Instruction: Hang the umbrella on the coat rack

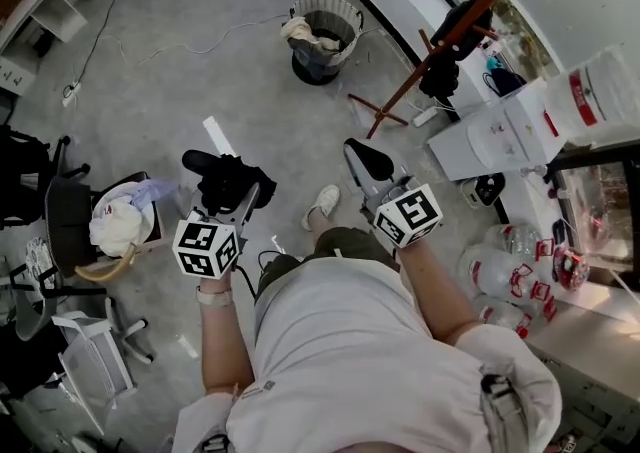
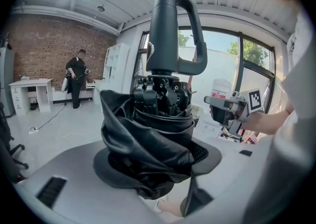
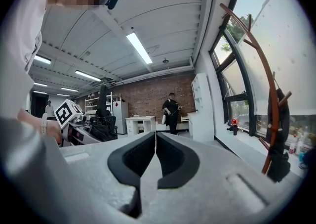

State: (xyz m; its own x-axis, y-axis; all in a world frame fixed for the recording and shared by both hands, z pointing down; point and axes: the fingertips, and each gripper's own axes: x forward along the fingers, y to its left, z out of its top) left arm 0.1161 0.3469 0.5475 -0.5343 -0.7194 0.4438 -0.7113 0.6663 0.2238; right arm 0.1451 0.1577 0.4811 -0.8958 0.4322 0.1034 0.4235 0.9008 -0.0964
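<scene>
Clamping folded black umbrella (image 2: 158, 134) in left gripper (image 2: 157, 164); holding right gripper (image 3: 155, 161) closed, empty. Coat rack (image 1: 455, 31) at 1 o'clock, wastebasket (image 1: 325, 26) at 12. Red bottle label (image 1: 583, 101) unreadable.

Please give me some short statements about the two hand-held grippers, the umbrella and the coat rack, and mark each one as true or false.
1. The left hand-held gripper is shut on the folded black fabric umbrella. True.
2. The right hand-held gripper holds the umbrella's curved handle. False: its jaws are together with nothing between them.
3. The umbrella hangs on the brown wooden coat rack. False: it sits in the left hand-held gripper, apart from the rack.
4. A dark item hangs on the coat rack. True.
5. The round mesh wastebasket is empty. False: crumpled material lies in it.
</scene>
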